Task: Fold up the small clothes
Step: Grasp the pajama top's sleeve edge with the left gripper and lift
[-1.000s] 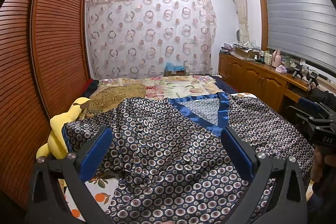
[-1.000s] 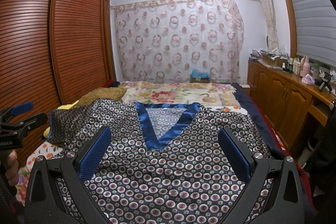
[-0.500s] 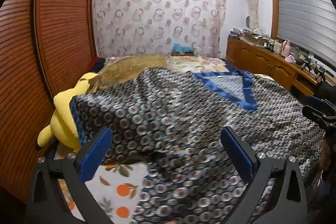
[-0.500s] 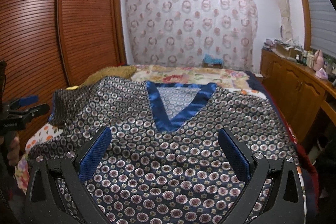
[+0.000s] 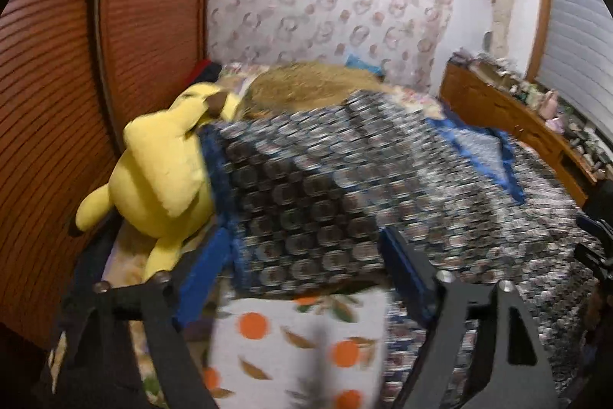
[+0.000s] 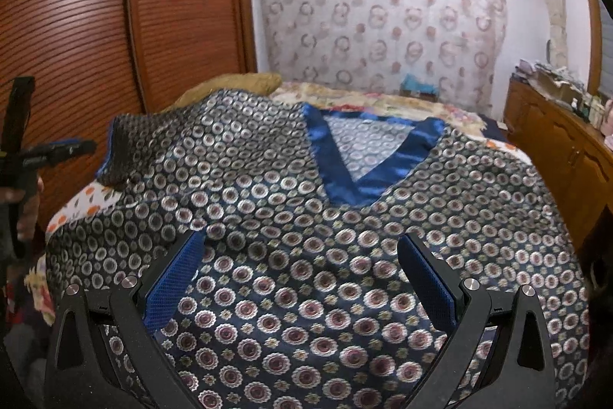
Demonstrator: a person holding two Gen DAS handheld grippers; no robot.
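A dark blue patterned top with a shiny blue V-neck lies spread flat on the bed. Its left sleeve shows blurred in the left wrist view. My left gripper is open and empty, its fingers either side of the sleeve's near edge. It also shows at the left in the right wrist view. My right gripper is open and empty, low over the front of the top.
A yellow plush toy lies by the sleeve at the bed's left edge. A sheet with an orange print lies under the top. A slatted wooden wardrobe stands at the left, a wooden cabinet at the right.
My left gripper has swung left and down toward the sleeve and the plush toy. My right gripper has dropped lower and closer to the top. Both stay open.
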